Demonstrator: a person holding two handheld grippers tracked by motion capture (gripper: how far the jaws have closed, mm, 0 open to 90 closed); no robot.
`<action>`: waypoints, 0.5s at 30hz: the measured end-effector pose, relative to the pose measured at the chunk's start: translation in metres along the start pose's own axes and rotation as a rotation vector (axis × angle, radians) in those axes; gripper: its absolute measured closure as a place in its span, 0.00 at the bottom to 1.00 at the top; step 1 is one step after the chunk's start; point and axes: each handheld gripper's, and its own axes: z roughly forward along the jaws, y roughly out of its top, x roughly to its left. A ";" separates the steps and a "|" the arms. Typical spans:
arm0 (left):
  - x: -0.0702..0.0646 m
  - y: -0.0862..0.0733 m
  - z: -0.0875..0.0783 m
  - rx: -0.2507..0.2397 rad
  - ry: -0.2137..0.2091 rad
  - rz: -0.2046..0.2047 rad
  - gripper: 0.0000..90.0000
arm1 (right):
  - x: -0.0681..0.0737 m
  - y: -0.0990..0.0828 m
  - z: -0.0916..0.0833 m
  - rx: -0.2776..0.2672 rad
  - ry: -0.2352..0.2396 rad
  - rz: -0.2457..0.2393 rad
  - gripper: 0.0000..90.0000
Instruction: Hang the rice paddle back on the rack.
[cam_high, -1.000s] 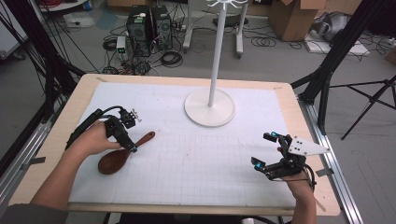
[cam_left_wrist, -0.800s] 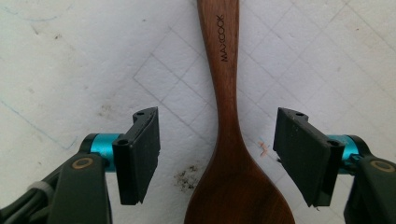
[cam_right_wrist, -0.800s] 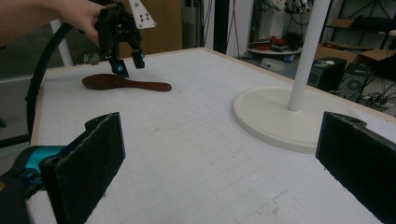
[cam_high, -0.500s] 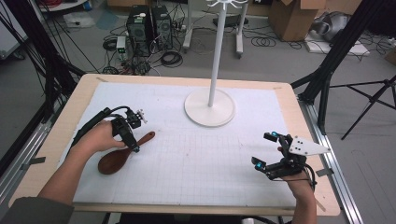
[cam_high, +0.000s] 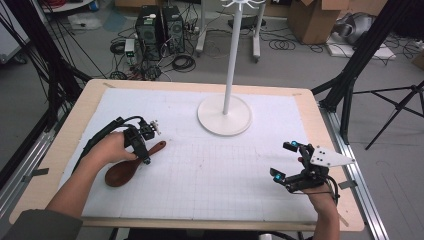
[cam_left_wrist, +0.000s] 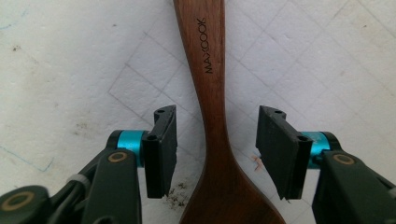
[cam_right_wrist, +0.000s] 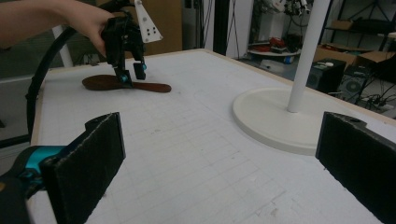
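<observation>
A dark wooden spoon (cam_high: 131, 167) lies flat on the white mat at the left, bowl toward the person and handle pointing to the far right. My left gripper (cam_high: 145, 159) points down over its neck. In the left gripper view the spoon (cam_left_wrist: 210, 88), marked MAXCOOK, runs between the jaws of the left gripper (cam_left_wrist: 218, 116), which is open with a gap on each side. My right gripper (cam_high: 281, 161) hovers open near the mat's right front with nothing in it. The right gripper (cam_right_wrist: 224, 158) faces across the mat to the spoon (cam_right_wrist: 126, 85) and the left gripper (cam_right_wrist: 128, 74).
A white stand with a round base (cam_high: 224, 115) and a tall pole (cam_high: 233, 55) rises at the back centre of the mat; the base (cam_right_wrist: 275, 116) also lies ahead of the right gripper. The wooden table rim (cam_high: 70, 135) frames the mat.
My left gripper has shifted slightly right and down onto the spoon's neck, jaws still open. The right gripper has stayed put.
</observation>
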 end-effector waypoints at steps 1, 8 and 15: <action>0.000 0.000 0.000 0.001 -0.002 0.002 0.54 | 0.000 0.000 0.000 0.000 0.000 0.000 0.01; 0.001 0.001 0.003 0.011 0.001 0.008 0.59 | 0.000 0.000 0.000 -0.001 0.001 0.004 0.01; 0.001 0.001 0.004 0.008 -0.001 -0.002 0.63 | 0.000 0.000 -0.001 -0.005 -0.001 0.001 0.01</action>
